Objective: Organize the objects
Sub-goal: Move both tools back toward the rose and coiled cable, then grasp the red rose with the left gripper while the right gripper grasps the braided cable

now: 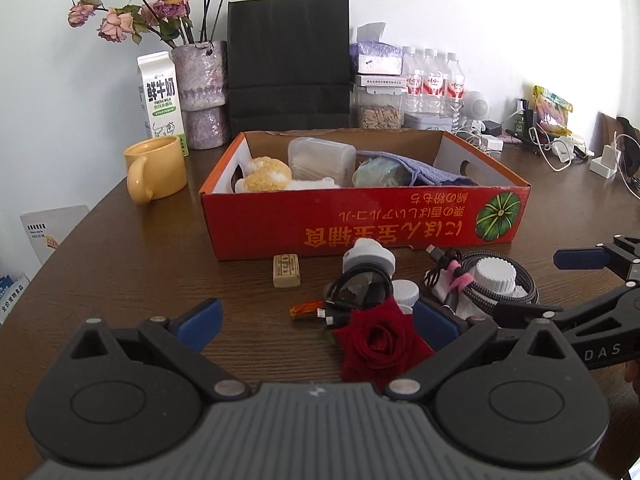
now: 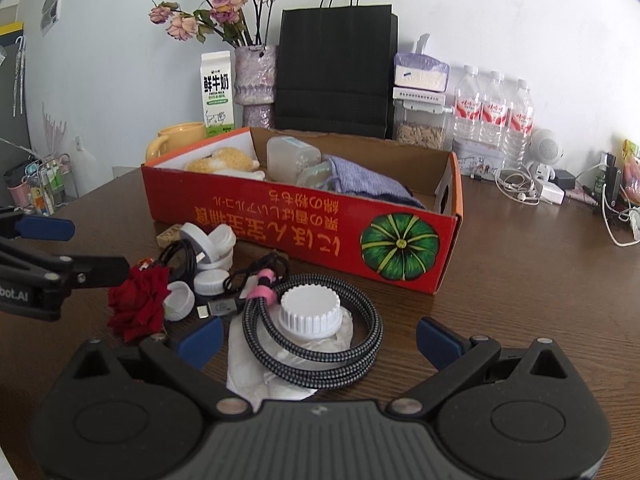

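Observation:
A red cardboard box [image 1: 360, 224] [image 2: 304, 236] stands on the brown table and holds a plush toy [image 1: 268, 176], a clear container [image 1: 320, 158] and a blue cloth [image 1: 420, 170]. In front of it lies a pile: a red rose [image 1: 380, 344] [image 2: 138, 304], a braided cable coil [image 2: 312, 344] [image 1: 508, 280] around a white lid [image 2: 310, 312], white caps [image 1: 368, 258], a black cable [image 1: 356, 292] and a tan eraser [image 1: 286, 271]. My left gripper [image 1: 316, 320] is open, the rose by its right finger. My right gripper [image 2: 318, 338] is open around the coil.
A yellow mug [image 1: 154, 168], milk carton [image 1: 160, 96], vase of dried roses [image 1: 202, 96], black paper bag [image 1: 288, 60], seed jar [image 1: 380, 108] and water bottles [image 1: 434, 80] stand behind the box. Chargers and white cables [image 1: 560, 148] lie at the far right.

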Demonstrator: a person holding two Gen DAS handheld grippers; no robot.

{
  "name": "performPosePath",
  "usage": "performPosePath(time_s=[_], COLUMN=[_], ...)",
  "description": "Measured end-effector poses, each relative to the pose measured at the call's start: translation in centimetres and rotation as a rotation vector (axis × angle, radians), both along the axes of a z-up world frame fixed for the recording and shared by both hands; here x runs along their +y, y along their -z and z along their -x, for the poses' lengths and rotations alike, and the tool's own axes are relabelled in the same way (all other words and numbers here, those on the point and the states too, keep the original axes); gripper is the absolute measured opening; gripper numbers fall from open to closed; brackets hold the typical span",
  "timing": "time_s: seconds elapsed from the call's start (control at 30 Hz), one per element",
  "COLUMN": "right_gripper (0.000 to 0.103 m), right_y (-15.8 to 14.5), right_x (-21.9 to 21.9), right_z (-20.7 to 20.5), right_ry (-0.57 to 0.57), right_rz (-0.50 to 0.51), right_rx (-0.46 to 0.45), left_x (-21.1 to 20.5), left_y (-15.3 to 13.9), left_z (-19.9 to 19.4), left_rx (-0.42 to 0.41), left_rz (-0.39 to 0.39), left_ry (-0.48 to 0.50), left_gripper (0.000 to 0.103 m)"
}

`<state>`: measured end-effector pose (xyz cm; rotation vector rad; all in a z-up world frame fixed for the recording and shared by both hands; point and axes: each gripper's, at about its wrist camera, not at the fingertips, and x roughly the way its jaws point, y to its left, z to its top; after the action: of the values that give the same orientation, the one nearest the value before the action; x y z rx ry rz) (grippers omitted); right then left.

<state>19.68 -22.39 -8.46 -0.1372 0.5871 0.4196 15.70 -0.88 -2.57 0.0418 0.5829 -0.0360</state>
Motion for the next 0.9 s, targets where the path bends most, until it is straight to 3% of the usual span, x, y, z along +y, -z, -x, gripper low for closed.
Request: performPosePath(time_s=[0.43, 0.9], right_gripper=[0.103, 0.103], right_y=[1.7, 1.7], right_x=[0.4, 0.4], right_z=[-3.4, -3.9], right_ry=[-0.030, -0.039], right_rz=[-0.014, -0.027], right_rx=[0.102, 0.108], left_x=[-0.1, -0.2], left_y=[0.6, 1.0], left_z=[-0.6, -0.7], left_rx=[0.022, 0.032], left_rz=[0.007, 0.009], left_ry=[0.001, -0.001], left_gripper=[0.103, 0.103])
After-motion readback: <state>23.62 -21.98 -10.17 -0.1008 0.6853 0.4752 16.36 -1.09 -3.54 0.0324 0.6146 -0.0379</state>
